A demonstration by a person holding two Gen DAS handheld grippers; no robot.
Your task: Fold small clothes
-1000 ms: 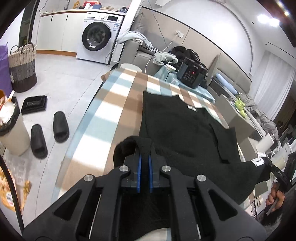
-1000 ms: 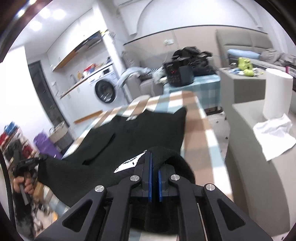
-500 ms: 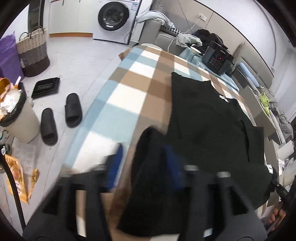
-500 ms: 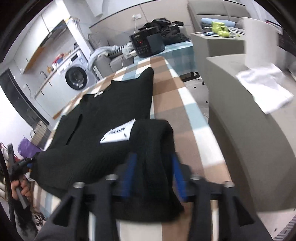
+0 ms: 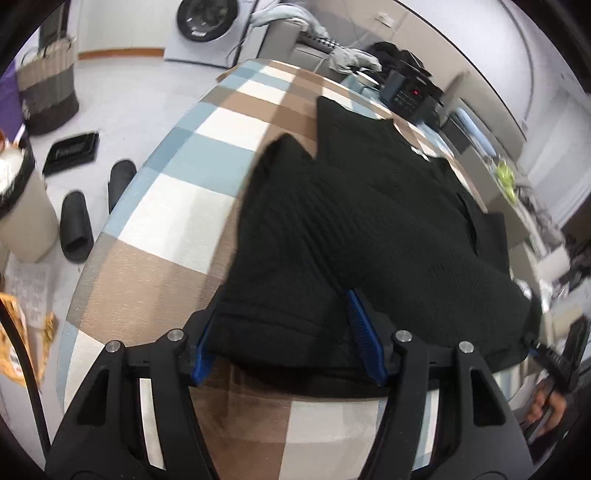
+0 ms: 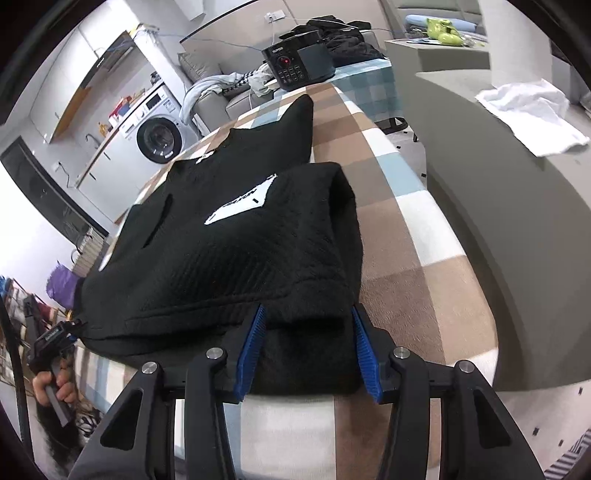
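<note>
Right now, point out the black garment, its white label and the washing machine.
black garment (image 6: 236, 266): right wrist view, on the folded-over top layer.
white label (image 6: 242, 206): right wrist view, on the patch's middle.
washing machine (image 6: 159, 138): right wrist view, on its round door.

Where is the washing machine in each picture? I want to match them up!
Left wrist view: the washing machine sits at the very top, a little left of middle, beyond the checked table.
Right wrist view: the washing machine is in the upper left, under the shelves, behind the black garment.
Shared landmark: the dark box with a red light at the table's far end shows in both.
</note>
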